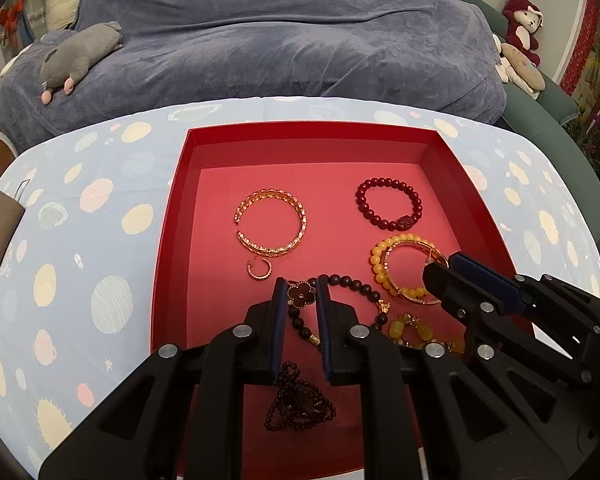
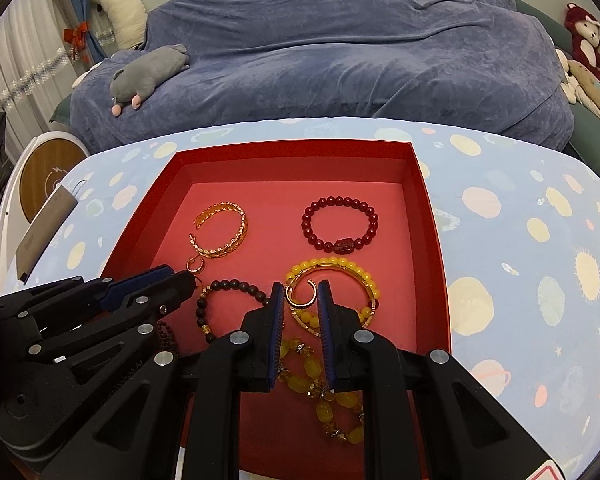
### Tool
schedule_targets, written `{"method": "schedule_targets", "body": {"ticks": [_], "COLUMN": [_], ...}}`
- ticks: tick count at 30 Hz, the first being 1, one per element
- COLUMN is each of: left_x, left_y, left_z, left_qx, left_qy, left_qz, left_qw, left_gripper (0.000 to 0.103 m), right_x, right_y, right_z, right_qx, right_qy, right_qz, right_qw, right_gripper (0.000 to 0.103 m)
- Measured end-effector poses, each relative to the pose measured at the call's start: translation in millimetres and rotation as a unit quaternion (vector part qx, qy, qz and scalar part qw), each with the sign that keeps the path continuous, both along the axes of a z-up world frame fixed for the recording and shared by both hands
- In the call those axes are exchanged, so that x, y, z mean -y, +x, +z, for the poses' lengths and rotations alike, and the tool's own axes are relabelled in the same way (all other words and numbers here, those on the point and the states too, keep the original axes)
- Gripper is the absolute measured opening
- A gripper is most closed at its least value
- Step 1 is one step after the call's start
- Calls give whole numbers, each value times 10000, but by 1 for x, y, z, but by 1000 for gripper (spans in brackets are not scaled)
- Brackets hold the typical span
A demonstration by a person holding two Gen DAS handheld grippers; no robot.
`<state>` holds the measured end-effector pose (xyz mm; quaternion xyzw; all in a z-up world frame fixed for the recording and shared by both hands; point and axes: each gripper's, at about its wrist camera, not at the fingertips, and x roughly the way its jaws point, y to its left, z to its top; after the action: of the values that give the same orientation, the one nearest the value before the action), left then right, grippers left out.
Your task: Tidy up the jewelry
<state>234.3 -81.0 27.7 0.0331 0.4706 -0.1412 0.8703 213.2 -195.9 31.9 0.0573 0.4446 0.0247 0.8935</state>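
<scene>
jewelry lies in a shallow red cardboard box [image 1: 172, 216]: gold chain bangle [image 1: 271, 223] far left, dark red bead bracelet [image 1: 389, 203] far right. both grippers, left [image 1: 300, 286] and right [image 2: 301, 289], hover narrowly parted, seemingly empty.

Both grippers pointed steeply downward, side by side and close together. The left gripper [image 1: 300, 286] kept its jaws only narrowly parted, the blue pads [image 1: 278, 320] standing parallel with a slim gap between them. The right gripper [image 2: 300, 290] matched it, its jaws likewise drawn near each other with a small gap. In each wrist view the other gripper came in from the side, angled inward, its tips nearly together.
</scene>
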Motion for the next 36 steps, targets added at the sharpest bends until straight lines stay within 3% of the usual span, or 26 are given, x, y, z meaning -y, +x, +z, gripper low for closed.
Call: {"method": "schedule_targets", "body": {"ticks": [5, 7, 12, 15, 28, 31, 36], "left_x": [0, 0, -2, -4, -13, -17, -22], "left_y": [-1, -4, -12, -19, -64, -71, -86], "left_z": [5, 8, 17, 23, 40, 41, 44], "left_qx": [88, 155, 223, 239, 213, 176, 197], "left_qy": [15, 54, 176, 168, 145, 181, 169], "left_qz": [68, 118, 214, 265, 372, 451, 516], "left_qw": [9999, 9998, 9994, 9992, 9990, 9987, 9983], "left_gripper": [16, 26, 37, 38, 41, 49, 51], "right_x": [1, 2, 5, 6, -3, -4, -5], "right_y": [-2, -5, -16, -26, -71, -80, -96], "right_z": [3, 7, 16, 23, 43, 46, 48], "right_qx": [31, 50, 62, 72, 52, 33, 67], "right_qy": [-49, -84, -108, -155, -380, -445, -524], "right_qz": [-74, -136, -271, -388, -501, -543, -612], "right_qw": [10000, 9999, 9996, 9991, 9980, 9975, 9967], "right_gripper": [26, 31, 34, 39, 39, 39, 47]}}
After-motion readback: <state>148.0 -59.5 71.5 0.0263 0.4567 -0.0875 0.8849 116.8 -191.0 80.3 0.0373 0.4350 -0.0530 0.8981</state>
